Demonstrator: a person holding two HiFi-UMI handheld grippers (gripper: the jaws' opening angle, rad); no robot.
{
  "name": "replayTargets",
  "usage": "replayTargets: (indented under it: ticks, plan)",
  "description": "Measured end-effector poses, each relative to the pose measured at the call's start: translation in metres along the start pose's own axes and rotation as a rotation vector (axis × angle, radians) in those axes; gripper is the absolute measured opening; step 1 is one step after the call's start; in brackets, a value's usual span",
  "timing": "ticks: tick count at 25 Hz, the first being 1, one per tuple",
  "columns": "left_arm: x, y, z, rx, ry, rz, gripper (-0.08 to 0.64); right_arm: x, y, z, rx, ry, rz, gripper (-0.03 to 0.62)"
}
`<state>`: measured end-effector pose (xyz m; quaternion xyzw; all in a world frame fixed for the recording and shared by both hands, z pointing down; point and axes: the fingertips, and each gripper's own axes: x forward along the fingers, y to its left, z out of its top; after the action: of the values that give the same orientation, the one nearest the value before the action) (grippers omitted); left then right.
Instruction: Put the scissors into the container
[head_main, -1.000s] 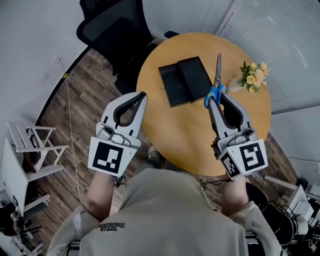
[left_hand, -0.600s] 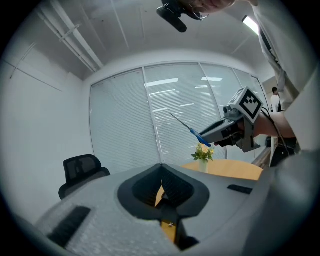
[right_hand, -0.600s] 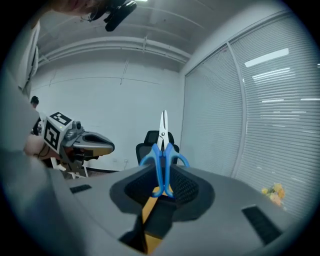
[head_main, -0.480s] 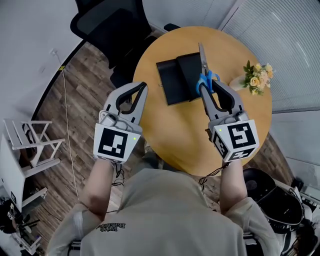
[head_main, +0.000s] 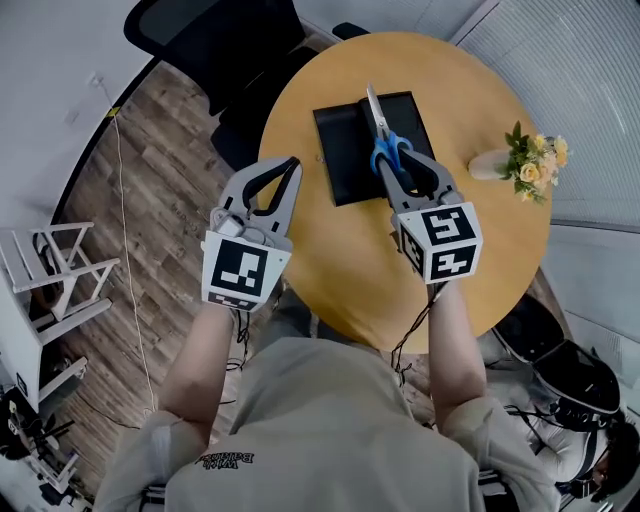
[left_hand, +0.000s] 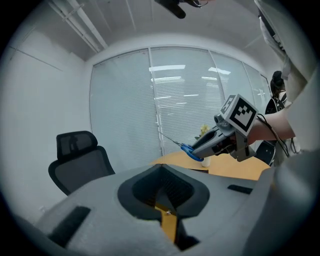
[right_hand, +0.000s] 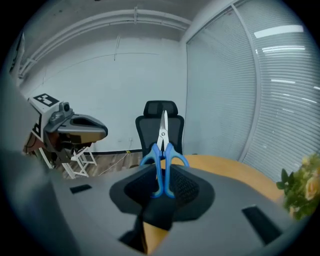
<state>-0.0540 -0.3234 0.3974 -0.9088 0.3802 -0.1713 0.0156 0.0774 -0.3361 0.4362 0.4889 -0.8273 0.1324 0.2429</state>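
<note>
Two grippers — one busy | right gripper (head_main: 398, 180) clamps blue scissors (head_main: 377, 120) by the handles, blades up-frame over the black container (head_main: 340, 165), seemingly lining up the drop | left gripper (head_main: 288, 168) closed, empty, parked centre-left, out of the way.

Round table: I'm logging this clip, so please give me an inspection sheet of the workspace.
Surface: round wooden table.
Job's things: blue-handled scissors held in the air over the black container.
Clutter: flower vase near the table's edge.
Grippers: left gripper shut, empty, beside the table; right gripper shut on the scissors.
Cables: cable hanging below the right gripper; cord on the floor.
Surroundings: black office chair, white rack, window blinds.
</note>
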Motion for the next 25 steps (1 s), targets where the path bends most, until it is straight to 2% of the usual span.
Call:
replayTargets:
  ticks: [3, 8, 16, 25]
  plan:
    - [0.001, 0.007, -0.018, -0.064, 0.015, -0.011, 0.021, 0.021, 0.013, -0.019, 0.052, 0.046, 0.028, 0.098]
    - [0.007, 0.008, -0.059, -0.090, 0.075, -0.031, 0.021, 0.053, 0.024, -0.060, 0.092, 0.138, 0.031, 0.098]
    - [0.031, -0.003, -0.117, -0.152, 0.178, -0.080, 0.021, 0.095, 0.018, -0.115, 0.099, 0.294, 0.014, 0.098]
    - [0.034, -0.001, -0.140, -0.199, 0.202, -0.103, 0.021, 0.115, 0.035, -0.153, 0.122, 0.479, 0.039, 0.098]
